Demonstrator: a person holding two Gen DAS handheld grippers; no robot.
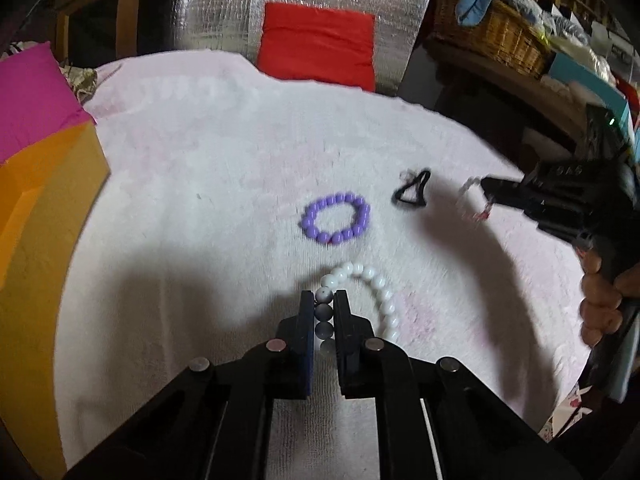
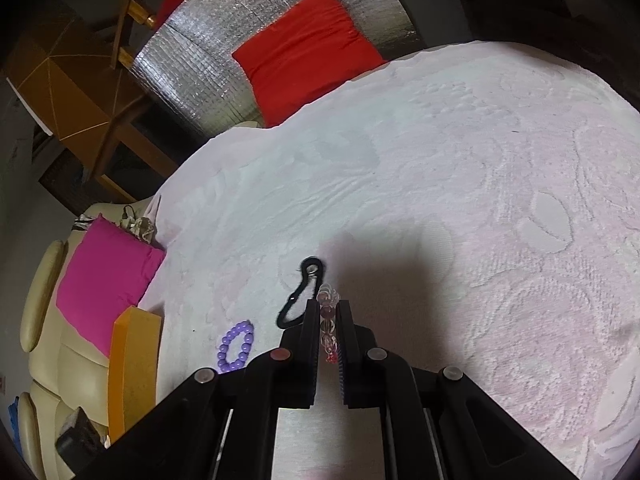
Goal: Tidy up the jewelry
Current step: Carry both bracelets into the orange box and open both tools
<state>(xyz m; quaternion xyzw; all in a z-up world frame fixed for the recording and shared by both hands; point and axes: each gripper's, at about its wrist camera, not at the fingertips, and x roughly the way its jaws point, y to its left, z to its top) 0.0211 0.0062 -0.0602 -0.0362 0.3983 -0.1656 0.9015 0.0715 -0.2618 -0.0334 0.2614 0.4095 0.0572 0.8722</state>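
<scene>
A pale pink textured towel (image 1: 224, 160) covers the worktop, with a silver quilted foil panel (image 1: 224, 8) and a red cushion (image 1: 316, 40) beyond its far edge, a magenta cushion (image 1: 28, 96) and an orange box (image 1: 44, 208) off to the left, and a wicker basket (image 1: 492, 36) on cluttered shelving to the right.

The left hand-held gripper (image 1: 325, 296) is clamped narrowly on a white bead bracelet (image 1: 376, 288), whose loop curls out to its right on the towel. Just ahead of it lies a purple bead bracelet (image 1: 336, 219), and further ahead to the right a black hair tie (image 1: 412, 192).

The left wrist view alone shows the right hand-held gripper (image 1: 486, 192) from the side, gripped by a hand (image 1: 600, 300), with a clear bead bracelet (image 1: 472, 200) hanging from its tip (blurred here).

The right wrist view shows that bracelet (image 2: 328, 320) pinched between the nearly closed fingers, a red speck at its lower end. The hair tie (image 2: 298, 300) lies just left of the fingertips, the purple bracelet (image 2: 236, 346) further left and nearer. Only this view takes in a cream armchair (image 2: 44, 280) under the magenta cushion and wooden furniture (image 2: 72, 92) behind.
</scene>
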